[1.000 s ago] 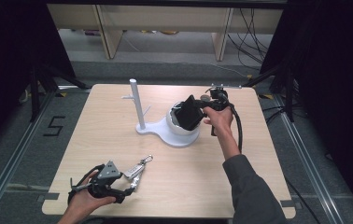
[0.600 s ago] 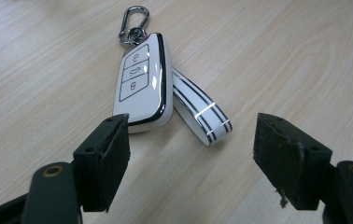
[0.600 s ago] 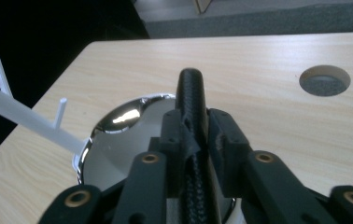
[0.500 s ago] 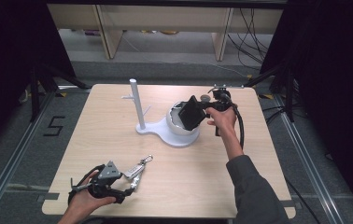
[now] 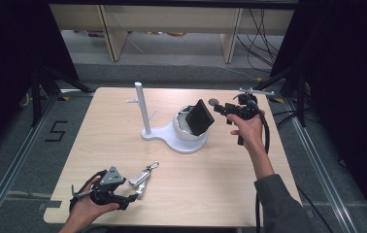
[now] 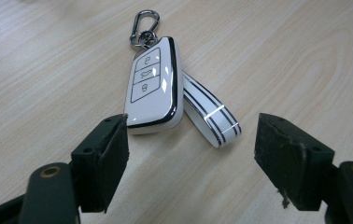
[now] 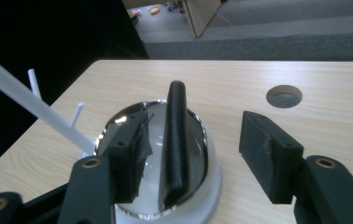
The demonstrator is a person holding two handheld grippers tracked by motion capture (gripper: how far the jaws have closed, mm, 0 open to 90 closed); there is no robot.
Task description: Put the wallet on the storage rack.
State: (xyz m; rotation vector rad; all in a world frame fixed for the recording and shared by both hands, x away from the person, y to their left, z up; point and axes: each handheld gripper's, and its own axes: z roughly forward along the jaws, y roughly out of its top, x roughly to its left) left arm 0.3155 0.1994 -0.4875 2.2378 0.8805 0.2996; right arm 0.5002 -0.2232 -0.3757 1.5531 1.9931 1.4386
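1. Between the spread jaws of the right gripper (image 7: 191, 154), a black wallet-like case (image 7: 175, 140) is seen standing on edge in the mirrored bowl (image 7: 202, 140) of a white stand (image 5: 172, 138); neither jaw is touching it.
2. Left unsupported, the case could be tipped off its edge, or knocked against the stand's thin post (image 5: 141, 108) by a careless closing.
3. Near the front edge of the table (image 5: 220, 184), the left gripper (image 6: 191, 156) is held wide, low over the wood, with a white key fob (image 6: 153, 84) and its strap (image 6: 209, 114) lying just beyond the jaws, ungrasped.
4. A skewed approach could push the fob away.
5. The right forearm is extended forward; the left hand is kept close in.
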